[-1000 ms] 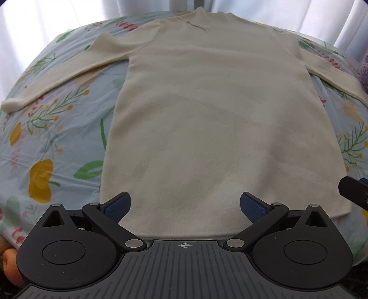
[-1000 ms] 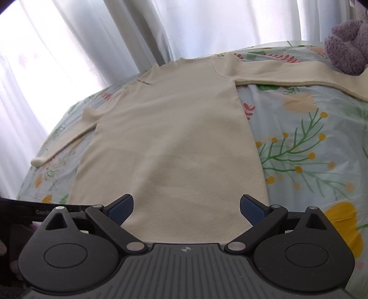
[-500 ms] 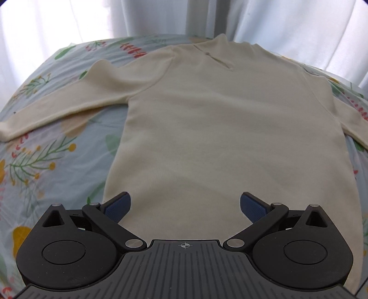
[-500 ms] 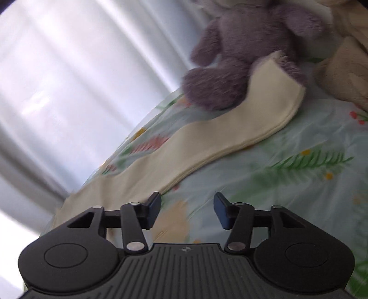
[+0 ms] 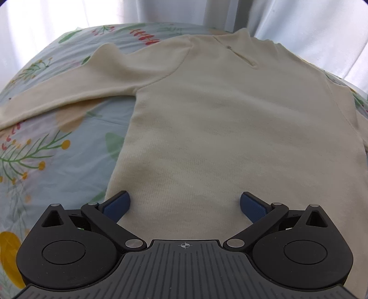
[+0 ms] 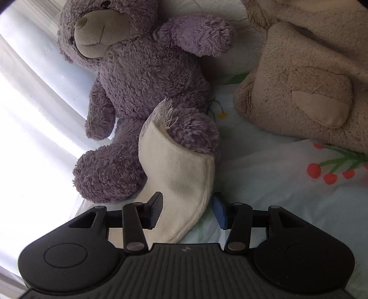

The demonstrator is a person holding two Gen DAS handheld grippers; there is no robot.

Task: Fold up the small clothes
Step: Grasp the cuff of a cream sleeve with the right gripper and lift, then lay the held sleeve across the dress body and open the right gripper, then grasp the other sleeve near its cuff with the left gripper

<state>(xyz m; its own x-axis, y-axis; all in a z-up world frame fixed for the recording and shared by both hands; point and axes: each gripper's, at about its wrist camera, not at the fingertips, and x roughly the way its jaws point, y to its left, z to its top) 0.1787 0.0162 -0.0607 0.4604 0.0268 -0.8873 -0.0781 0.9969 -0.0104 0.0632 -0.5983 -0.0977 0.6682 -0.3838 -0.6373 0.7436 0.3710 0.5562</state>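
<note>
Two grippers are seen over a bed covered by a pale blue floral-print sheet (image 5: pixel 57 161), on which a cream long-sleeved knit sweater (image 5: pixel 230 128) is laid flat, collar toward the white curtains (image 5: pixel 299 20). The left gripper (image 5: pixel 183 203) is held wide open above the sweater's body, nothing between its blue pads; compared with a second ago, the hem is no longer seen and the collar and one spread sleeve (image 5: pixel 92 85) are viewed from closer. The right gripper (image 6: pixel 186 210) has been swung away from the sweater's body to the far sleeve's cuff (image 6: pixel 177 168), which lies against the leg of a purple plush teddy bear (image 6: pixel 142 76); a beige plush toy (image 6: pixel 303 80) sits beside the bear. The right gripper's jaws have just been closing, from fully spread to a narrow gap, with the cuff now between them. The left pad is seen touching the cuff fabric, while a slight gap is seen at the right pad, so a firm hold cannot be confirmed.
</note>
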